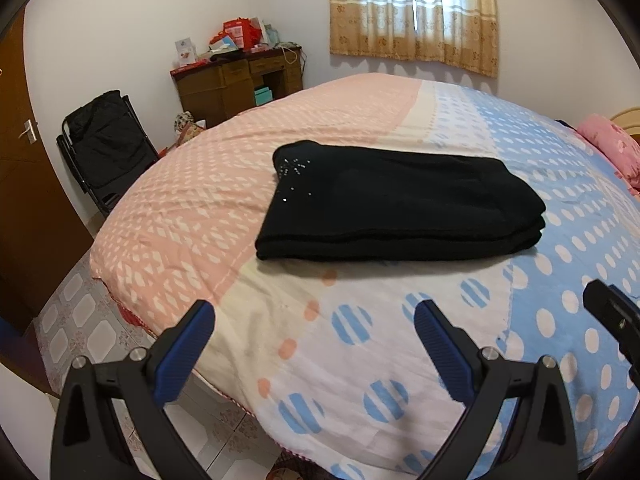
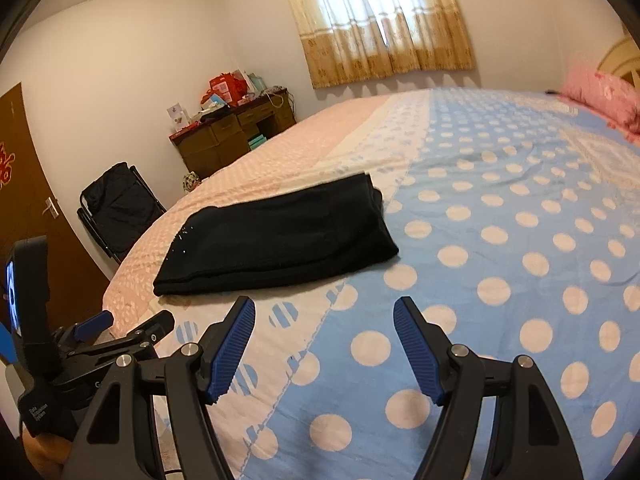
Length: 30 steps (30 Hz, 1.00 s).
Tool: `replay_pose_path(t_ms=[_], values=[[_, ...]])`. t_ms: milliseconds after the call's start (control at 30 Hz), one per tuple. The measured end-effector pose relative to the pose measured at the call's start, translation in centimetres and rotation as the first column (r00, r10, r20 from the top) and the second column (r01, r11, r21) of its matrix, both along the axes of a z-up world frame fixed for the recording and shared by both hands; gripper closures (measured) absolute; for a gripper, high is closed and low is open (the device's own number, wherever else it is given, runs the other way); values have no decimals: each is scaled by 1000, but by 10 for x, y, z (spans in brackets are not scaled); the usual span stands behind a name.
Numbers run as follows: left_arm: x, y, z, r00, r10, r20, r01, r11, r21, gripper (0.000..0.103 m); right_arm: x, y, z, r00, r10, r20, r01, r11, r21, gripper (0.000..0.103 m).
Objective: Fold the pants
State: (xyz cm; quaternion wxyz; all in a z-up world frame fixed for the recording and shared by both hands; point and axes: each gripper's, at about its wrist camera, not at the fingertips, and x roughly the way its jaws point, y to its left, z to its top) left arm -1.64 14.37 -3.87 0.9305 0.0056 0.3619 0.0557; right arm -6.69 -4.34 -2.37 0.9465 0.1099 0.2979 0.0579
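Observation:
Black pants (image 1: pixel 396 204) lie folded into a flat rectangular stack on the bed (image 1: pixel 240 184), with small sparkly studs at the far left corner. They also show in the right wrist view (image 2: pixel 280 236). My left gripper (image 1: pixel 316 320) is open and empty, held above the bed's near edge, short of the pants. My right gripper (image 2: pixel 324 316) is open and empty, near the pants' right front side. The left gripper (image 2: pixel 96 324) shows at the lower left of the right wrist view. Part of the right gripper shows at the right edge of the left wrist view.
The bed's cover (image 2: pixel 520 240) is pink on the left, blue with dots on the right. A pink pillow (image 1: pixel 612 148) lies at the far right. A black folding chair (image 1: pixel 108 144), a cluttered wooden desk (image 1: pixel 236 80) and a brown door (image 1: pixel 20 160) stand beyond. Tiled floor (image 1: pixel 72 328) lies below left.

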Motion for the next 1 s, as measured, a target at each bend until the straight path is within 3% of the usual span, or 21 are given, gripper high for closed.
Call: replay_pose_path(t_ms=[167, 300, 400, 500, 633, 767, 1000], values=[[2, -2, 2, 1000, -4, 0, 4, 1000, -3, 1, -1, 14, 5, 999, -14, 36, 19, 990, -139, 30], [6, -4, -2, 1000, -7, -17, 7, 1000, -7, 1, 0, 15, 4, 999, -14, 39, 21, 982, -186, 30], [12, -4, -8, 998, -27, -56, 25, 999, -49, 1, -1, 14, 4, 999, -24, 40, 33, 975, -222, 30], [17, -6, -12, 995, -48, -90, 38, 993, -109, 1, 1, 8, 3, 1000, -22, 21, 25, 984, -174, 30], [16, -11, -11, 993, -62, -95, 50, 991, -128, 1, 1, 6, 1, 1000, -14, -11, 13, 994, -113, 30], [5, -16, -6, 996, -52, -68, 47, 996, -76, 1, -9, 9, 9, 1000, -6, 15, 7, 997, -81, 30], [-23, -11, 19, 999, -12, 51, 11, 1000, 17, 1, -45, 13, 43, 983, -19, 183, 27, 999, -41, 29]])
